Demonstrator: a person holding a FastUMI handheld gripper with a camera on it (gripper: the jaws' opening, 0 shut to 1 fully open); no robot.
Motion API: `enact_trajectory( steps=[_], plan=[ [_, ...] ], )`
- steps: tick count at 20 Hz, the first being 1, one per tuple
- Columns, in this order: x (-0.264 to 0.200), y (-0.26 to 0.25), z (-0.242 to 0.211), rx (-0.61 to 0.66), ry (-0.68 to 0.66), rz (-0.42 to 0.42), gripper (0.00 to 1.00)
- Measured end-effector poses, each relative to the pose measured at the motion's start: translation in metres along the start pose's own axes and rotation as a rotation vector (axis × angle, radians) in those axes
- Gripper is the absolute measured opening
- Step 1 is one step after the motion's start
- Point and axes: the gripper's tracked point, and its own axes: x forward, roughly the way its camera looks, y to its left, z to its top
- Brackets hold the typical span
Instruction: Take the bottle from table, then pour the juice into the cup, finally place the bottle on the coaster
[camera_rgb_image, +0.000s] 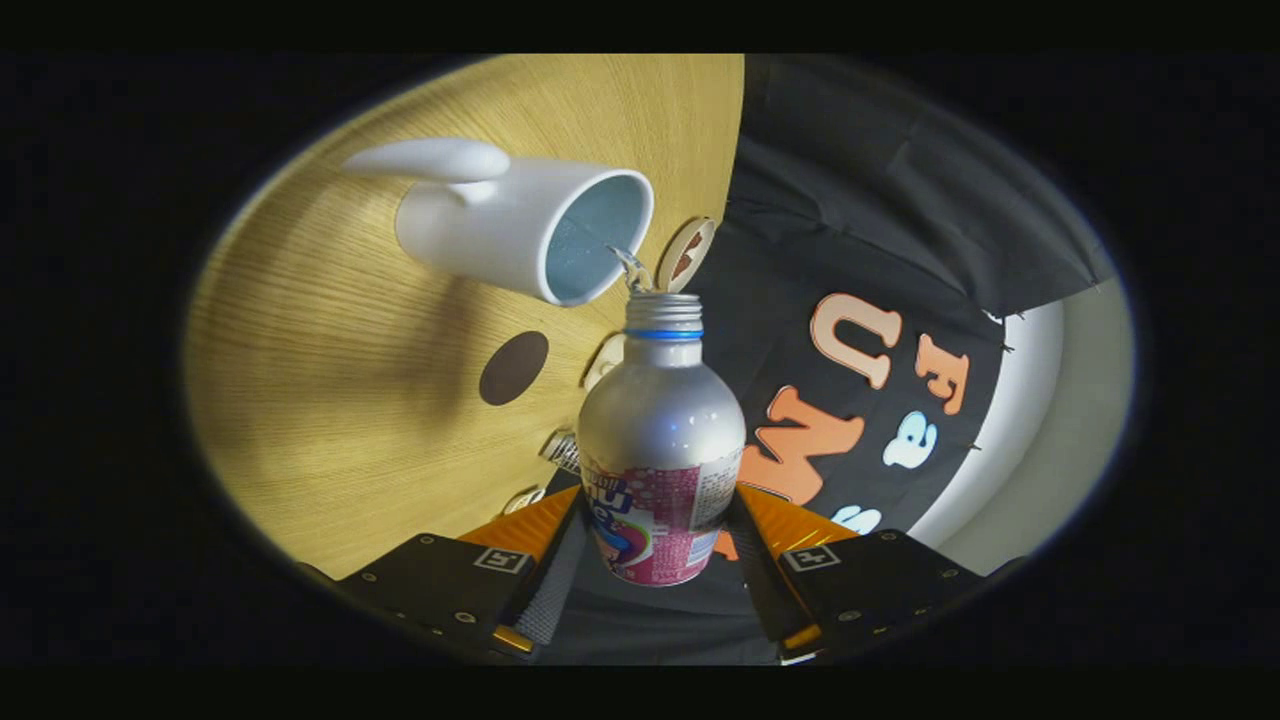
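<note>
- Two fingers (560, 560) of the tongs (655, 550) press on the bottle (660, 440), one on each side of its lower part, so the tongs are pinching the bottle.
- The bottle is silver, with a pink label around its bottom half and a blue ring just under its mouth.
- The bottle has no cap on, and its mouth is open.
- The bottle is tipped, and its mouth is right at the rim of the cup (520, 220).
- A thin stream of clear liquid (630, 265) runs from the mouth of the bottle toward the rim of the cup.
- The cup is white with a handle, and its open side faces the bottle.
- The cup stands on the wooden tabletop (330, 400).
- A dark round coaster (513, 367) lies on the tabletop, near the cup and beside the bottle's neck.
- A round wooden coaster (686, 252) lies just past the bottle's mouth, close to the rim of the cup, at the end of the tabletop.
- A few small things peek out from behind the bottle on the tabletop, but I cannot tell what they are.
- The dark cloth wall (880, 200) is on the far side of the bottle from the cup.
</note>
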Motion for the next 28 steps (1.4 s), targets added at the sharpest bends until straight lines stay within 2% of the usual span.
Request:
enact_trajectory(
  steps=[28],
  plan=[
    [0.0, -0.013, 0.014, -0.192, -0.02, 0.007, 0.76]
  ],
)
